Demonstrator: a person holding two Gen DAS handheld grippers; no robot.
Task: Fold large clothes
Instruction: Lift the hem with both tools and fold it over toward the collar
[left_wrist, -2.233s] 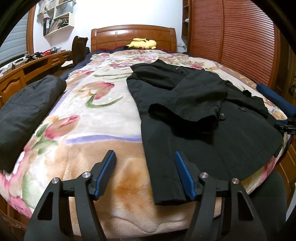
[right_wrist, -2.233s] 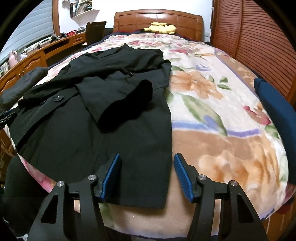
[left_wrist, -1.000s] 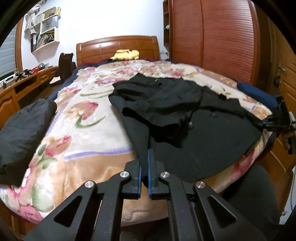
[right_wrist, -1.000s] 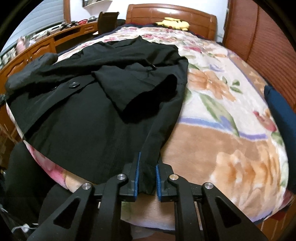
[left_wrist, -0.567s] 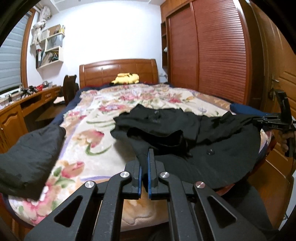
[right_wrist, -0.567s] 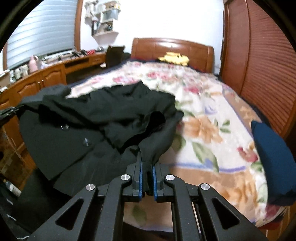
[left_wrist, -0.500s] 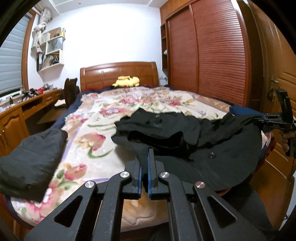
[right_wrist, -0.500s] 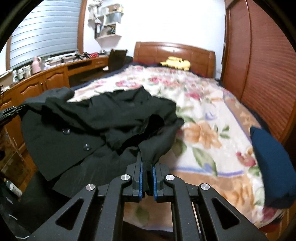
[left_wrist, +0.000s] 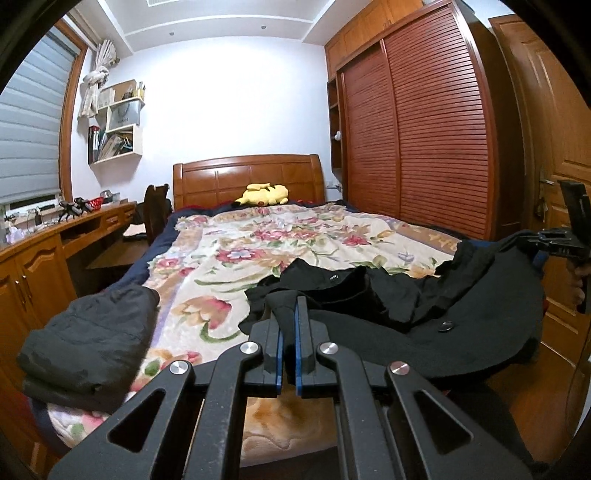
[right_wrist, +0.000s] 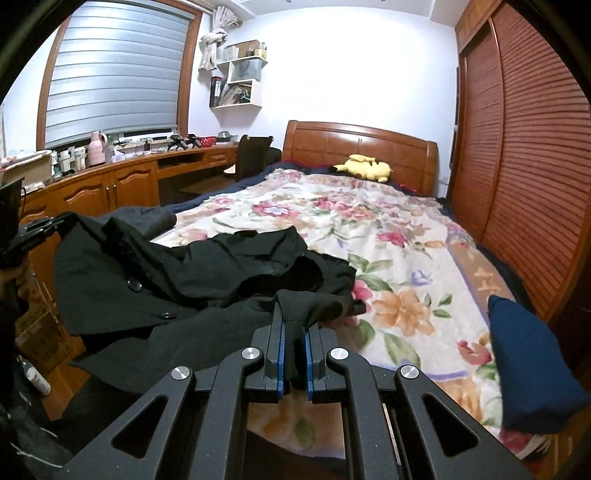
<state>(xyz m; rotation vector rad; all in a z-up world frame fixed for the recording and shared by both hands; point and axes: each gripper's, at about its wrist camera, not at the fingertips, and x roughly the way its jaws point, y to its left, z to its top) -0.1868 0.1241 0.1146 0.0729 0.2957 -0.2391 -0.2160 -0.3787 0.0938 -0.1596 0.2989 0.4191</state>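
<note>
Floral bedding (left_wrist: 236, 258) covers a wooden-framed bed (left_wrist: 247, 177) that fills the room between a long built-in desk (right_wrist: 110, 184) and a louvred wardrobe (left_wrist: 424, 140), with a yellow plush toy (left_wrist: 264, 194) up at the headboard. A black coat (left_wrist: 424, 306) lies across the near end of the bed, its long axis running from the hem by the person toward the headboard, collar end farther off and a sleeve folded over its middle. The left gripper (left_wrist: 289, 347) is clamped tight on one bottom corner of the coat's hem, and the right gripper (right_wrist: 294, 354) is pinched just as tightly on the opposite corner, a thick wad of black cloth bulging above its blue pads (right_wrist: 281, 350); in the left wrist view the right gripper (left_wrist: 557, 247) appears at the far right edge with the hem stretched up between the two. Both corners sit raised off the bedding, so the coat's body lies ahead of and below both grippers, neither nearer than the other. The coming fold, judging by this, means carrying the hem forward along the coat's length toward the collar. A folded dark garment (left_wrist: 92, 339) rests at the bed's left edge and a navy cushion (right_wrist: 528, 369) at its right.
</note>
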